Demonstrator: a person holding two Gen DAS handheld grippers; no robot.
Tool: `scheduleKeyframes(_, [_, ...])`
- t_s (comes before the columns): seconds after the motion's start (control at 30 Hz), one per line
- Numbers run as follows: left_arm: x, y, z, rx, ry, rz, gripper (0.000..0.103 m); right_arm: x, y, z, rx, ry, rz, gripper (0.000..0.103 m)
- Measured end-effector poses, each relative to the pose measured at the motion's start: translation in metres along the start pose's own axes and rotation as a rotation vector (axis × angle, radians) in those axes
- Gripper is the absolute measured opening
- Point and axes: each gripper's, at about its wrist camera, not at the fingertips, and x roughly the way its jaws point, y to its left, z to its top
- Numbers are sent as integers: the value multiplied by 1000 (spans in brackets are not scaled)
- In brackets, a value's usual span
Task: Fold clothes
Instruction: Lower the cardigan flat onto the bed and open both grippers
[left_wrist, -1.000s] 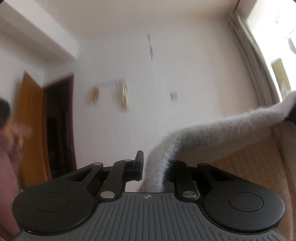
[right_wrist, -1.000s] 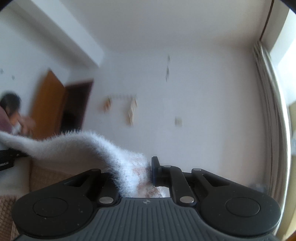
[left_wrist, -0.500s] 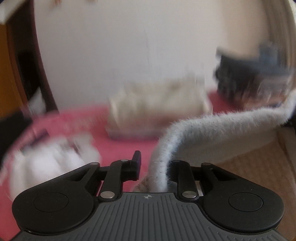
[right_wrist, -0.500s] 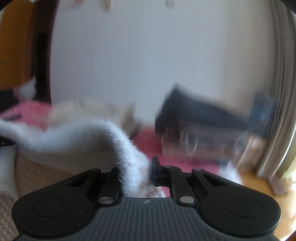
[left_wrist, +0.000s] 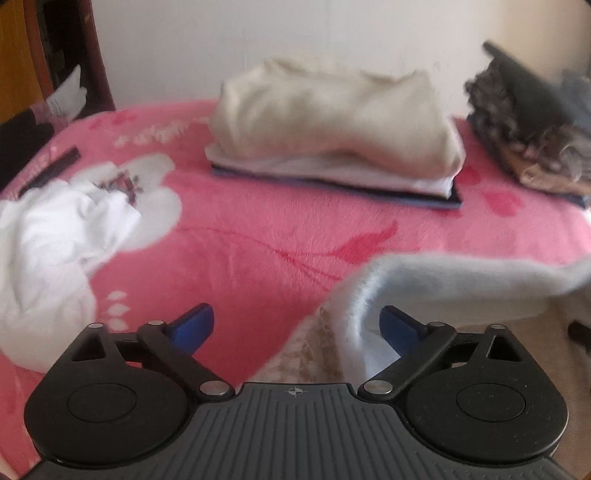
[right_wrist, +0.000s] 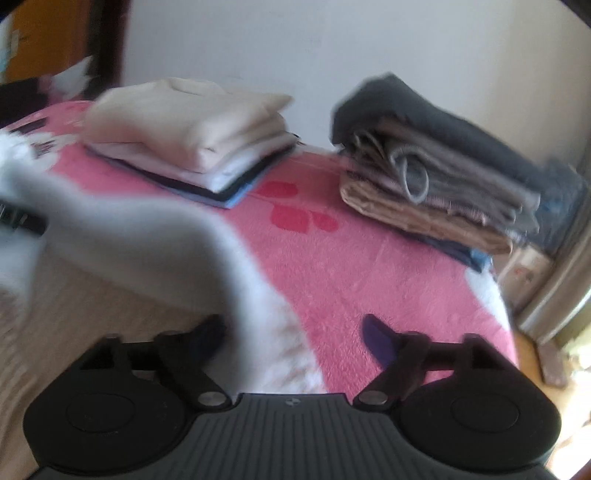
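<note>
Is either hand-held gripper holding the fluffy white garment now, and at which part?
Neither holds it. Both the left hand-held gripper and the right hand-held gripper stand open; the fluffy white garment only lies loose between their fingers, at its edge.

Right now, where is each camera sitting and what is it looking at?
Left wrist: on the left hand-held gripper, fingers apart, facing over the pink bed: white clothes, cream pile.
Right wrist: on the right hand-held gripper, fingers apart, facing the dark pile.
Both show the fluffy white garment, the bed and both folded piles.
</note>
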Motion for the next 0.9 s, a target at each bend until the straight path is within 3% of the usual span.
scheduleKeyframes(0.13, [-48,-4,-16,51,-132,22,98,-55,16,-6,-111,-108,-52,98])
scheduleKeyframes(0.23, [-81,-15,-35,112,-257,-12,96,-93,16,-12,-71,-227,-78,95])
scheduleKeyframes(0.27, [-85,-23,-40,154,-283,-24,94,-103,13,-12,-38,-258,-54,83])
scheduleKeyframes(0.3, [-87,-31,-43,201,-306,-35,83,-108,9,-10,2,-272,-15,68])
scheduleKeyframes(0.33, [-88,-39,-47,249,-328,-46,72,-105,7,-6,32,-261,30,63])
scheduleKeyframes(0.37, [-85,-47,-48,286,-327,-58,67,-100,5,-2,60,-245,76,52])
scheduleKeyframes(0.4, [-79,-54,-47,318,-317,-71,52,-94,4,2,88,-228,122,40])
scheduleKeyframes(0.5, [-42,-68,-36,355,-284,-58,45,-43,2,17,161,-138,182,21])
scheduleKeyframes(0.6, [6,-72,-20,363,-256,-6,35,16,-4,28,232,-49,193,11])
scheduleKeyframes(0.7, [47,-71,-8,338,-209,-26,26,69,-7,34,234,18,175,10])
scheduleKeyframes(0.77, [72,-71,-2,323,-177,-47,26,98,-8,33,246,67,200,10])
scheduleKeyframes(0.9, [90,-75,-6,333,-202,-51,25,116,-11,29,269,63,231,9])
